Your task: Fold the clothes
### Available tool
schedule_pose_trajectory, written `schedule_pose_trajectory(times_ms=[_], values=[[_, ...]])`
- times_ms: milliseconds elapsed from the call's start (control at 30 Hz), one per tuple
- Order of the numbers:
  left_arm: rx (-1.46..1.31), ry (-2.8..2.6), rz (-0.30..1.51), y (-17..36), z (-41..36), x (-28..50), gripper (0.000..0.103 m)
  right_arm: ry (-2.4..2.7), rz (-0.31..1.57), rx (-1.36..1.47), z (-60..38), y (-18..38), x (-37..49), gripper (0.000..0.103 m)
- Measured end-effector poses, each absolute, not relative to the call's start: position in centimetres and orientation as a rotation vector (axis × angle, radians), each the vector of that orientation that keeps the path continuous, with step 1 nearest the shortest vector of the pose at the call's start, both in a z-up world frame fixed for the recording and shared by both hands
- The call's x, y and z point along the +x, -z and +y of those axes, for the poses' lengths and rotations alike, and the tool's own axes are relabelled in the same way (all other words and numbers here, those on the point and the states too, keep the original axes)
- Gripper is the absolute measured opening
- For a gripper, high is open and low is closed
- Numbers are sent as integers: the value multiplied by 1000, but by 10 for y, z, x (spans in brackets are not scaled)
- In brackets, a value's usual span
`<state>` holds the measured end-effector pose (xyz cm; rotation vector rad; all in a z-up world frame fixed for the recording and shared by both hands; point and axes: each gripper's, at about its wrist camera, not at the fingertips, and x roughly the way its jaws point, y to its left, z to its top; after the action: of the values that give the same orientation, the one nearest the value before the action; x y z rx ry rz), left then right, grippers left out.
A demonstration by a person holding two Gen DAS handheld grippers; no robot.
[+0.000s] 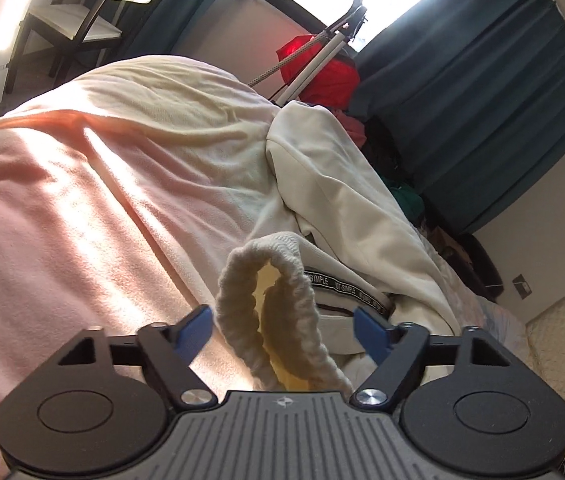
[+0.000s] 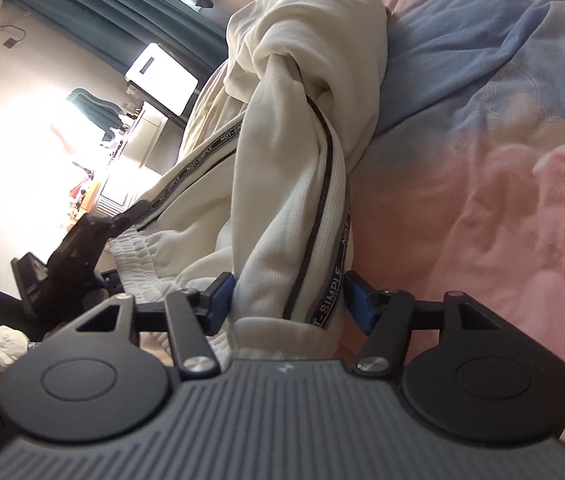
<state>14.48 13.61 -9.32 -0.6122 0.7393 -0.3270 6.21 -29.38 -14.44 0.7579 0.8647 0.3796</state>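
Garment: cream track trousers (image 2: 282,168) with a black printed side tape (image 2: 332,280), lying bunched and twisted on the bed, not yet folded.
Position relative to left gripper: the ribbed elastic waistband (image 1: 266,312) stands as an open loop directly ahead of the left gripper (image 1: 282,332), between its blue pads; the legs trail away ahead and to the right.
Position relative to right gripper: a twisted length of the trousers, carrying the tape, runs straight down between the blue pads of the right gripper (image 2: 288,300).
Long axis: roughly along each gripper's line of sight, from near edge to far heap.
Nearer hand: both sit at the cloth; the left gripper appears at the left of the right wrist view, beside the waistband.
Left gripper state: jaws part-way apart, a gap visible on both sides of the cloth; released.
Right gripper state: jaws part-way apart; the left pad lies against the cloth, the right stands clear; no firm grip.
Materials: ribbed knit waistband, soft fleecy trousers; a pink and blue plush blanket (image 2: 502,200) beneath.
Background: teal curtains (image 1: 482,80), red cloth (image 1: 322,68) on a rack.
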Motion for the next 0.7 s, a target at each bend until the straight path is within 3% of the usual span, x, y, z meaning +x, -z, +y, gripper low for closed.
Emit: schedule_pose_trajectory(times_ms=[33,100,333,533,700], values=[[-631,310,739,97,135,150,30,-381,871,757,-293,146,62,47],[-654,267,734,100,134,158,20,-375,890,770,-291,150,61,36],[-443,290,620,22,124,182,17,-450,887,941,-252,143,54,29],[-252,159,521,-63,172,239,17,-656,821,1084,-144,138,92,28],[-125,-50,588,-57,233,311,18,-769,830,1105,-44,146,139,28]])
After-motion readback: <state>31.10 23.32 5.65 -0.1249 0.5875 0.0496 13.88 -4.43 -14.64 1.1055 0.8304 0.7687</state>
